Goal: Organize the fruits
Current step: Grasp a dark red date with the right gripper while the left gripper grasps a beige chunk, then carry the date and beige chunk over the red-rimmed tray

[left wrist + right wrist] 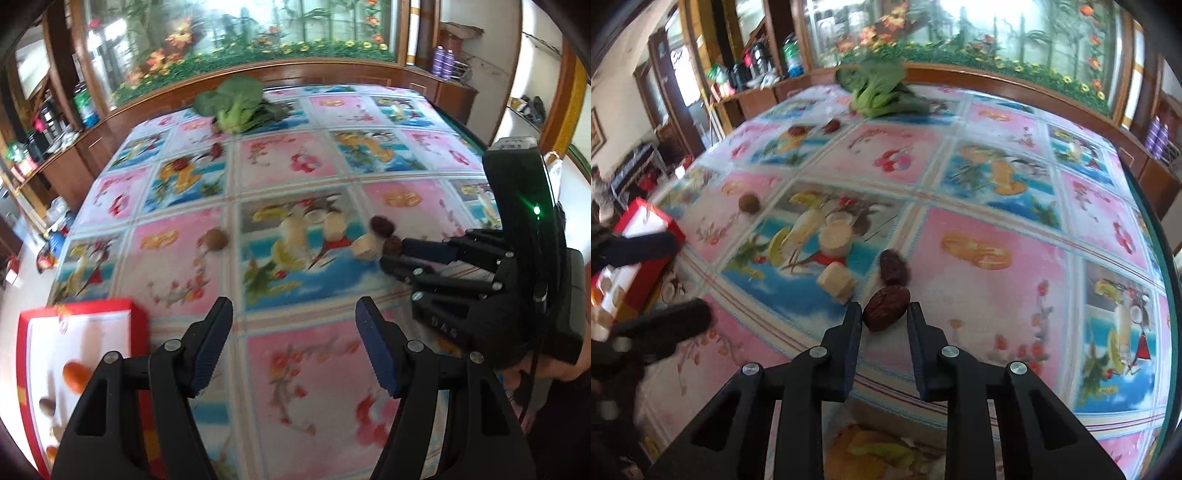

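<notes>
Now the right gripper (885, 314) reaches down to the bench (979, 258), which is covered by a cloth printed with fruit and flowers in pink and blue squares. Its two fingers sit on either side of a dark brown date (886, 307), very close to it, but whether the pads actually press on the fruit cannot be told. A second date (894, 266) lies just behind the first, and a pale tan chunk (837, 282) lies just to its left. Further left and well apart sits a small round brown fruit (749, 203). At the far edge of the bench rests a leafy green (881, 90), with two small dark red fruits (812, 128) near it. In the left wrist view, the left gripper (294, 345) hovers with its fingers spread and nothing between them, over a pink square of cloth. Beside it at the lower left stands a red box (79, 308) with a white inside, holding an orange fruit (75, 376) and a small brown one (47, 406). The box is blurred, so its other contents are unclear.
</notes>
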`<state>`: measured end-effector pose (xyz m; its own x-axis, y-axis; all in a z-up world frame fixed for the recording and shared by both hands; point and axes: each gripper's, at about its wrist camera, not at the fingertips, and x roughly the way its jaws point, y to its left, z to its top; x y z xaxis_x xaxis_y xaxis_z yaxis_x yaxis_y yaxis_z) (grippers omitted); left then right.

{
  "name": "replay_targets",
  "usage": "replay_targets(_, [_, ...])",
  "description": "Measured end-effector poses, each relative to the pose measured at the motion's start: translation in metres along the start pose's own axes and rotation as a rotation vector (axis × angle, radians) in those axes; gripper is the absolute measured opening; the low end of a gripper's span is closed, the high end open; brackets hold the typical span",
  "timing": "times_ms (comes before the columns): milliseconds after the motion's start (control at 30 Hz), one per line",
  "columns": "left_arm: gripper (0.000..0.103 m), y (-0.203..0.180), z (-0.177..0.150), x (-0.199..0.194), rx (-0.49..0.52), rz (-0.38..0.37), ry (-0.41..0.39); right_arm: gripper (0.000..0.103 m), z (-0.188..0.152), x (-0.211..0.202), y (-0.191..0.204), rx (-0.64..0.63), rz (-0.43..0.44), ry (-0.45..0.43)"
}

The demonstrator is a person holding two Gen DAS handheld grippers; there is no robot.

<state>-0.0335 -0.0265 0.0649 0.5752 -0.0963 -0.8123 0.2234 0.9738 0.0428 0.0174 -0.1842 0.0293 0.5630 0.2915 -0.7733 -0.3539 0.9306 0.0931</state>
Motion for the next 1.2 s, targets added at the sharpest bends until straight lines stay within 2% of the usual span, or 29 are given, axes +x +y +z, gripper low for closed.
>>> replay_targets(200, [0.07,-0.018,0.018,0.023,0.035,-0.048,0.0,0.024,0.006,-0.026,-0.036,0.154,0.019,-0.088])
replay_targets(400, [0.069,-0.033,0.026,0.052,0.041,-0.052,0.034,0.024,0.01,-0.03,-0.036,0.174,0.025,-0.102])
replay_targets(633, [0.047,-0.039,0.033,0.077,0.017,-0.074,0.073,0.024,0.01,-0.032,-0.038,0.196,0.034,-0.107])
replay_targets(867, [0.036,-0.043,0.038,0.083,0.012,-0.093,0.068,0.024,0.01,-0.033,-0.037,0.202,0.035,-0.115])
replay_targets(933, [0.029,-0.043,0.038,0.083,0.014,-0.094,0.065,0.024,0.011,-0.033,-0.036,0.201,0.033,-0.118])
replay_targets(1033, [0.024,-0.041,0.038,0.083,0.012,-0.096,0.062,0.024,0.011,-0.032,-0.036,0.199,0.033,-0.118])
replay_targets(1200, [0.024,-0.04,0.037,0.082,-0.006,-0.1,0.056,0.024,0.011,-0.032,-0.033,0.193,0.027,-0.123])
